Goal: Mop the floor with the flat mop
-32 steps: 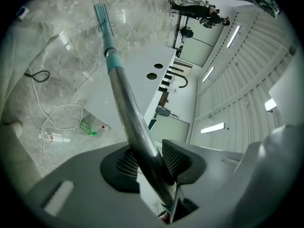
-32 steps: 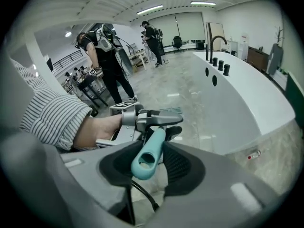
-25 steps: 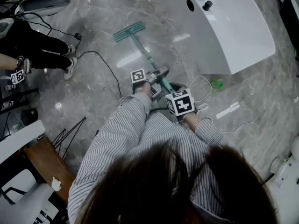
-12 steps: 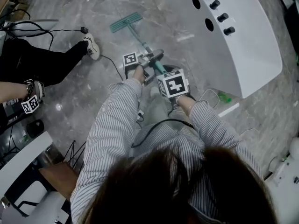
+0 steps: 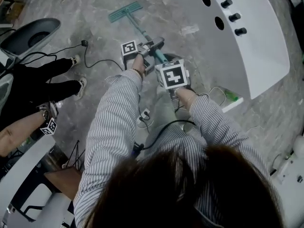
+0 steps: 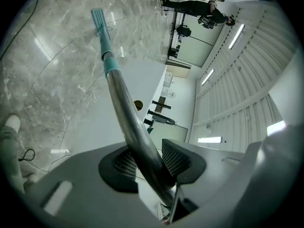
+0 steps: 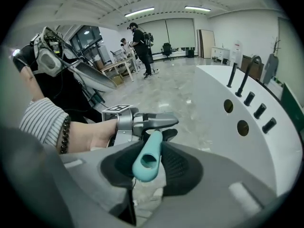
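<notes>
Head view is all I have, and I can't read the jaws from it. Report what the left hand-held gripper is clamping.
Observer: In the left gripper view, the left hand-held gripper is shut on the mop pole, both pads pressed against the bare metal section.
Operator: Now do the right one.
Observer: In the right gripper view, the right hand-held gripper is shut on the teal grip at the pole's top end. The grip's hollow tip points back at the camera.

Teal flat mop point(image 5: 125, 11), head on floor point(image 5: 95, 27)
</notes>
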Demonstrator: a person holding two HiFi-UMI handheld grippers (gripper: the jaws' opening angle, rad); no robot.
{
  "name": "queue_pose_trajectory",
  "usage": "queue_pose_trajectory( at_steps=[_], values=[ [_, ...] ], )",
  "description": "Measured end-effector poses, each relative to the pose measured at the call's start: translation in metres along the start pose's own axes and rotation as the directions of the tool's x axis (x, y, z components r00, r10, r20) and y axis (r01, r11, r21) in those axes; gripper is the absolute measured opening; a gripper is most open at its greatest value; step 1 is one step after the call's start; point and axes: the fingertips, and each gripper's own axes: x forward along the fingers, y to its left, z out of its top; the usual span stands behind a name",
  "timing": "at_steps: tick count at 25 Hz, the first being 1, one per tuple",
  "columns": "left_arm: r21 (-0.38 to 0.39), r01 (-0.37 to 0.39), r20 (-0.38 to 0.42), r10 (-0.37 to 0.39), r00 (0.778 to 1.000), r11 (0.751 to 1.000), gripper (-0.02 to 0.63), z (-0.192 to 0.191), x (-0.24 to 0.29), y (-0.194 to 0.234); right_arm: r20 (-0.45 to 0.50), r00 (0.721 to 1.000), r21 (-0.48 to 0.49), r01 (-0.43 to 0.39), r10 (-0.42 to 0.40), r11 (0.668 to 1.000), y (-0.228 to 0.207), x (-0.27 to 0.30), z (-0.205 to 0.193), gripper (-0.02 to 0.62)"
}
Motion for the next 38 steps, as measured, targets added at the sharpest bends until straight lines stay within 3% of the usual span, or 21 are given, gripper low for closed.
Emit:
queue_pose_trajectory(
  at_steps=[9, 19, 23, 34, 38],
  values=[
    [-0.004, 0.028, 0.004, -0.028, 1.0, 1.0, 0.137, -0.026, 0.009, 0.01, 0.009, 1.0, -0.009, 0.006, -0.006, 1.0, -0.012, -0.017, -0.022, 0.112],
    [-0.009, 0.045, 0.029, -0.045, 0.999, 0.999, 0.137, -0.126, 0.01, 0.044, 0.036, 0.999, -0.006, 0.001, 0.0, 1.0, -0.03, -0.078, -0.108, 0.11],
    [-0.004, 0.045, 0.035, -0.045, 0.998, 0.999, 0.137, -0.191, 0.011, 0.075, 0.047, 0.999, -0.007, -0.013, 0.014, 1.0, -0.04, -0.112, -0.172, 0.112],
    [-0.006, 0.074, 0.063, -0.074, 0.995, 0.997, 0.136, -0.426, 0.011, 0.181, 0.016, 0.999, -0.013, -0.038, 0.038, 0.999, -0.08, -0.242, -0.396, 0.112],
    [-0.026, 0.08, 0.04, -0.079, 0.996, 0.996, 0.13, -0.504, 0.019, 0.203, -0.002, 0.999, -0.031, -0.047, 0.047, 0.998, -0.097, -0.291, -0.456, 0.111]
  ],
)
